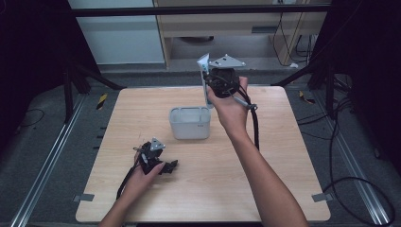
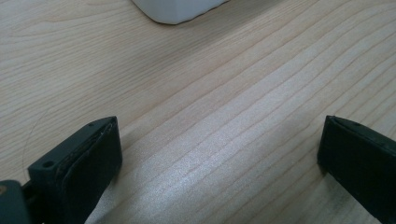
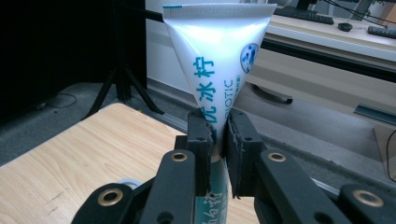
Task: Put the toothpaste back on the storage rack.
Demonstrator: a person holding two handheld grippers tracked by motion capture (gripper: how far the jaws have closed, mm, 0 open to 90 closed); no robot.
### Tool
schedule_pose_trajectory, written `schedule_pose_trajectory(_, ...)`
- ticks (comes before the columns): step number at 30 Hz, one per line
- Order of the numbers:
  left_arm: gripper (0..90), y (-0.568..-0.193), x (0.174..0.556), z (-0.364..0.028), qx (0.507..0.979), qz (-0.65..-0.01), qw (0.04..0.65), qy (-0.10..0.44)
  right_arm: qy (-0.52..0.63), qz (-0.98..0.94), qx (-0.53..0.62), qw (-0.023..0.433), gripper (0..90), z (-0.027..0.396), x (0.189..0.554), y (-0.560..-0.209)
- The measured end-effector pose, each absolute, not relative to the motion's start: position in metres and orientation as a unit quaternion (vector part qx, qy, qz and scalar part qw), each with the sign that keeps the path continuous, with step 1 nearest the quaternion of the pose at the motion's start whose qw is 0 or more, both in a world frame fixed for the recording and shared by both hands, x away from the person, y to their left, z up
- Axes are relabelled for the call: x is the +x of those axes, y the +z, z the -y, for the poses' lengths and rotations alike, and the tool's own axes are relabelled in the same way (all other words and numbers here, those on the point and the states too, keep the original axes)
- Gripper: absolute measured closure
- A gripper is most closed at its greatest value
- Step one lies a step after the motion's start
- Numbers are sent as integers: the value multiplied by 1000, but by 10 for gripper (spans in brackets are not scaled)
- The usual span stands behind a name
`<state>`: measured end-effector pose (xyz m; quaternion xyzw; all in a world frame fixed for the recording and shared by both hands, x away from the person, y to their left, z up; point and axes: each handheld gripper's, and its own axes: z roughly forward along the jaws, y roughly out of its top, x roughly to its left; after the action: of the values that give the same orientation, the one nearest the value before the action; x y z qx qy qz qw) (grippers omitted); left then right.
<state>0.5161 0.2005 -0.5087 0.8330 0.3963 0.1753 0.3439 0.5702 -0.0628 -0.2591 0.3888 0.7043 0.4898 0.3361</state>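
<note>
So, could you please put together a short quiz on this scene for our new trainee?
1. True or false: the right gripper is shut on the white tube.
2. Which end of the tube points up? A) the flat crimped end B) the cap end
3. What stands on the wooden table between the two grippers?

Key
1. True; its pads press on the tube's body.
2. A.
3. A white bin; the left gripper rests open on the table nearby, with nothing between its jaws.
</note>
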Motion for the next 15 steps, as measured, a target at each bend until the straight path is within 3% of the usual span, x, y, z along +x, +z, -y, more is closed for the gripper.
schedule_pose_trajectory(15,0,-509,516,-201,833,-397,343,175,496,-701,391,330,808,55,576,-265)
